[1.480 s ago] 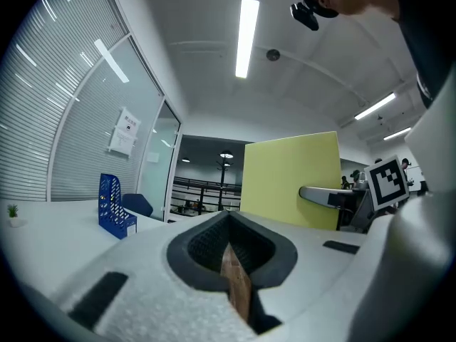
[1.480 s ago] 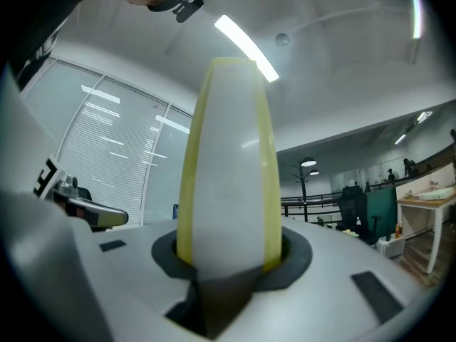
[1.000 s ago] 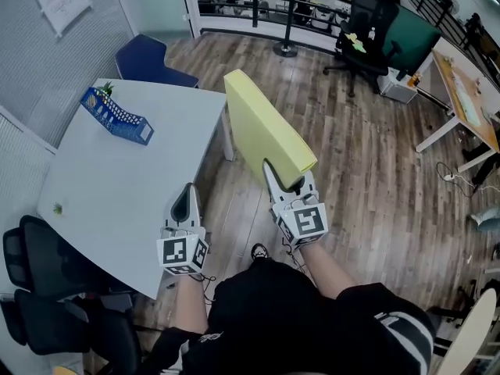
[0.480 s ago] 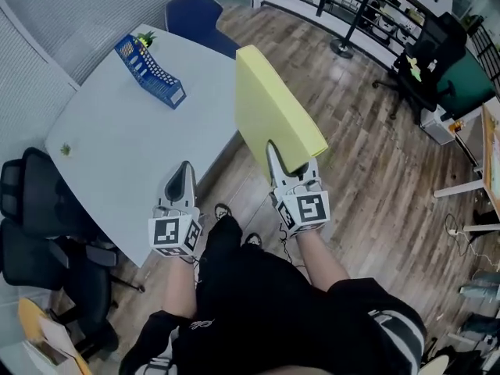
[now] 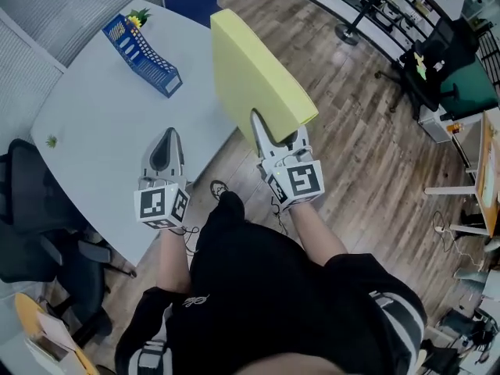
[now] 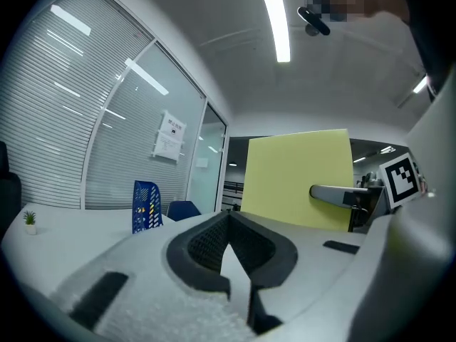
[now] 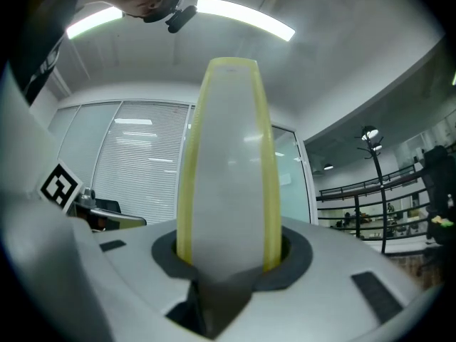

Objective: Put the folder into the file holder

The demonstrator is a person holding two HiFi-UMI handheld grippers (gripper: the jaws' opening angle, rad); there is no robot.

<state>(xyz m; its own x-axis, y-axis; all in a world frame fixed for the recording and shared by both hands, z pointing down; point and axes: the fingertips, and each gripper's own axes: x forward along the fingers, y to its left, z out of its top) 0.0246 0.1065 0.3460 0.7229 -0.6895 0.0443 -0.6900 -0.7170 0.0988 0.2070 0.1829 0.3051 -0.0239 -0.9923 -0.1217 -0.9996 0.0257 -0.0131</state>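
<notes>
Folder [image 5: 254, 76], yellow and thick, is held up in the air by the right gripper [image 5: 275, 130]. Its near bottom end is pinched between the two jaws, which are kept partly apart by the thick folder. The folder is stood on its edge and is seen over the side of the white table [image 5: 86, 123] and the wooden floor [image 5: 367, 155]. It is kept well apart from the blue file holder [image 5: 142, 47], which is set on the far part of the table. A small green plant [image 5: 139, 16] is seen just beside the file holder. The left gripper [image 5: 166, 135] is held over the table's near edge. Its jaws are closed together, and nothing is held in them.
</notes>
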